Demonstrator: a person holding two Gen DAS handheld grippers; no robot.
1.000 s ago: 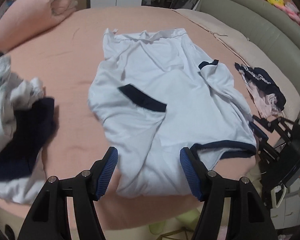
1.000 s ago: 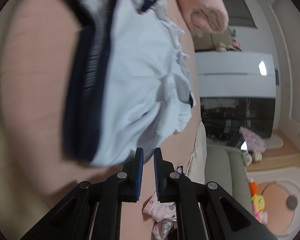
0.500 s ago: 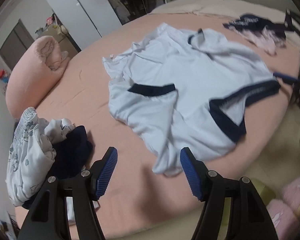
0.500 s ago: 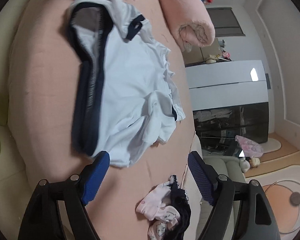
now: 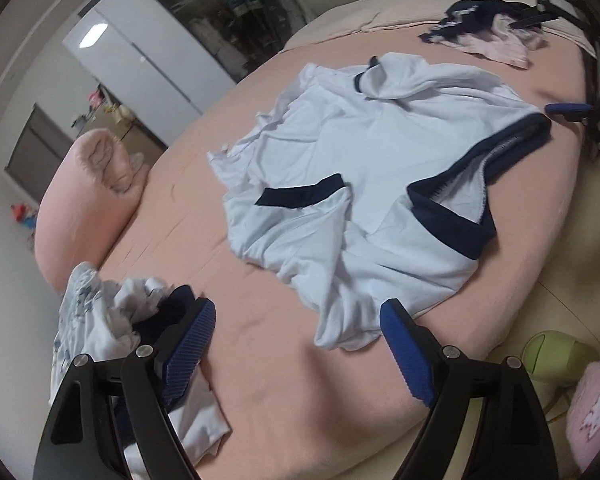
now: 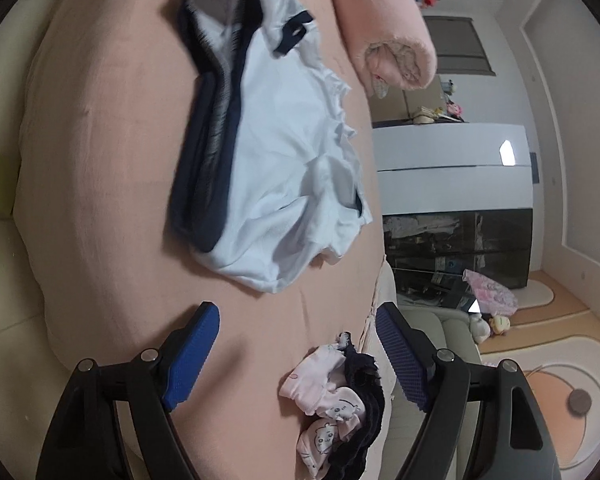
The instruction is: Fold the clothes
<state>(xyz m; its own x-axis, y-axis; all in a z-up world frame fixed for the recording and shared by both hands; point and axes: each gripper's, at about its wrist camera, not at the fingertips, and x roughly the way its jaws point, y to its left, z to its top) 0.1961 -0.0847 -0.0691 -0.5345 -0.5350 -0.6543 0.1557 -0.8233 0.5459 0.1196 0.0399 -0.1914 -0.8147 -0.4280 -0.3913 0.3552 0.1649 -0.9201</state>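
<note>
Folding has barely begun: white shirt [image 5: 380, 168] with navy trim lies spread but rumpled on pink bed [image 5: 260, 360], no fold made. Left gripper [image 5: 296, 344], jaws just widened, and right gripper [image 6: 296, 344], just opened, hold nothing. Heaps of clothes [image 5: 100, 320] wait.

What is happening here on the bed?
A person is folding clothes with two handheld grippers. A white shirt with navy trim lies spread but rumpled on the pink bed, not yet folded. The left gripper and right gripper are both open and hold nothing; their jaws have just been opening.
</note>
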